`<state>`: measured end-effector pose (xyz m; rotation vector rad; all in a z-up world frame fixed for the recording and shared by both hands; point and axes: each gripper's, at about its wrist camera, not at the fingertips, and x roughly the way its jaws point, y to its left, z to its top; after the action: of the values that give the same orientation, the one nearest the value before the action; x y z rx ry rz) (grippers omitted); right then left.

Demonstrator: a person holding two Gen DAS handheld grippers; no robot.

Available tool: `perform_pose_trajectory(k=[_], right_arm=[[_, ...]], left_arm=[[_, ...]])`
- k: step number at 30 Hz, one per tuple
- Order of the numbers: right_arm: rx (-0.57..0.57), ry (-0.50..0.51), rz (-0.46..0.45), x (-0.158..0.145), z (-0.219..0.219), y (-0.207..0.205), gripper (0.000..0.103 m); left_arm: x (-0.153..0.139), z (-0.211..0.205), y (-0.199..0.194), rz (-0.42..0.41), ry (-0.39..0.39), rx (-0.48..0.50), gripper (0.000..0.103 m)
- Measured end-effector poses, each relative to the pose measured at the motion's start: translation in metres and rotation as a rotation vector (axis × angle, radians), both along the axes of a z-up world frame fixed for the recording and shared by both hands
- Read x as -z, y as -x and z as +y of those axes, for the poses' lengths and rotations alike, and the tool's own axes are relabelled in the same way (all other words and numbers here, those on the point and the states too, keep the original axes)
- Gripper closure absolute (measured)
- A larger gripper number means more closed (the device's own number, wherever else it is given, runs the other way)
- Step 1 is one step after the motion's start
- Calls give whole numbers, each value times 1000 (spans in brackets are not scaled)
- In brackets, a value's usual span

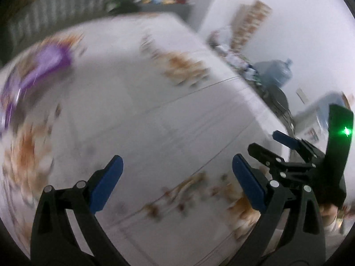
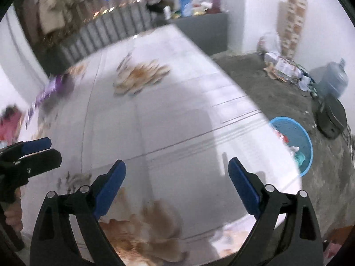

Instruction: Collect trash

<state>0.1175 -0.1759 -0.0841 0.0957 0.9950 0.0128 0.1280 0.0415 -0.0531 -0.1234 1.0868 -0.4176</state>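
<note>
Both the left gripper (image 1: 177, 168) and the right gripper (image 2: 177, 170) stand wide apart and empty over the white patterned tablecloth (image 2: 155, 115). A blurred purple wrapper (image 2: 53, 88) lies at upper left of the right wrist view, well apart from the round blue plastic basket (image 2: 307, 146) on the floor at right.

purple wrapper (image 2: 52, 88) on table, blue basket (image 2: 305, 153) on floor

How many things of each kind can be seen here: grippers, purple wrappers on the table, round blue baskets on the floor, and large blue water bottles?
Black two-finger grippers with blue pads: 2 (left gripper, right gripper, both open and empty)
Purple wrapper on the white patterned table: 1
Round blue plastic basket on the floor: 1
Large blue water bottle: 1
Total: 5
</note>
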Motion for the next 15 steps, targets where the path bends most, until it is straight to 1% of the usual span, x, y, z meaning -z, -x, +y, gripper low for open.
perform_pose_trajectory(k=[3,4,7,8,9,12,15], right_arm=[[-42,42,20,6,17,-1,12],[-52,60,21,6,21,0,12],[-62,104,28,9,24,-3,12],[-64,116,32,11,26,-2,11],[-67,125,34,11,26,-2,8],[-70,128,36,13,29,-1,6],[-69,123,38,16,30,-3,6]], left_arm=[[18,23,-1,82,43,-100,9],[17,27,1,55,69,-104,9],[18,31,2,55,73,-117,9],[19,33,2,54,83,-122,9],[19,35,3,52,97,-131,9],[20,49,7,49,163,-161,9],[20,61,6,61,249,-191,9]])
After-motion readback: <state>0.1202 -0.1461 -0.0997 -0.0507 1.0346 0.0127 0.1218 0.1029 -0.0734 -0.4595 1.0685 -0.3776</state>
